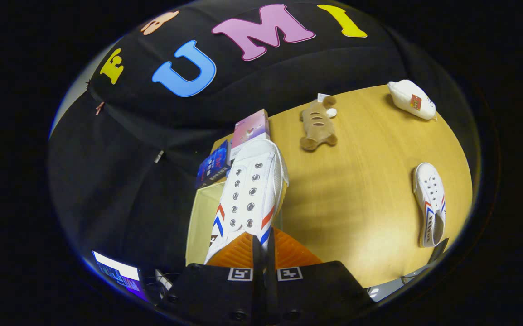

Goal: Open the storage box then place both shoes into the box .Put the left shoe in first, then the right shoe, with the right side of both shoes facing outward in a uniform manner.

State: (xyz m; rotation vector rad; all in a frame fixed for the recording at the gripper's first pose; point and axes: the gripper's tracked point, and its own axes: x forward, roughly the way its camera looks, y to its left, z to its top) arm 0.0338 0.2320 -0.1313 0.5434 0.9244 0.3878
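Two shoes; two soft toys (one white); two books

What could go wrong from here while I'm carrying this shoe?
1. The tool pinches the held shoe only at its heel edge, so the long toe end may swing or slip out.
2. The books stand just beyond the toe; a careless move could knock them.
3. The other shoe lies near the table edge.

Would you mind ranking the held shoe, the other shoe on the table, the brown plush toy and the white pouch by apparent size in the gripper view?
1. Held shoe, pinched in the shut tool; nearness to the camera inflates it.
2. Other shoe on the table.
3. Brown plush toy and white pouch look alike; unranked.
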